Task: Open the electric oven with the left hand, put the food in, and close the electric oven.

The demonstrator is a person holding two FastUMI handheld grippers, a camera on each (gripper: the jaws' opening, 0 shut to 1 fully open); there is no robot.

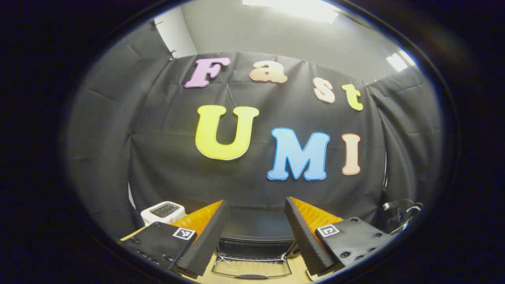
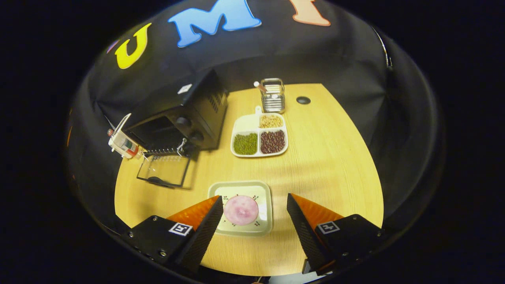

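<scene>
We judge the opening step done: the electric oven (image 2: 177,114) stands at the far left of the table (image 2: 327,157) with its glass door (image 2: 165,169) dropped flat toward us and the cavity exposed. In the left gripper view the same oven (image 1: 256,236) sits low between the fingers, door (image 1: 251,269) down, with a small white appliance (image 1: 163,212) to its left.

Our left gripper (image 1: 255,236) hovers clear of the oven, jaws spread wide and holding nothing. Our right gripper (image 2: 255,227) hangs over the near edge of the table, jaws equally wide and empty, its left finger overlapping the near left corner of the square plate (image 2: 263,228) that carries the food (image 2: 241,210), a round pink slice.

So the loading step is in hand, barely begun. Next we should bring the right jaws down onto the plate rim or the slice, close on it, then carry it left and away from us into the open cavity, clearing the lowered door. The divided tray of beans (image 2: 259,137) and the wire holder (image 2: 273,96) lie farther off, out of the path.
</scene>
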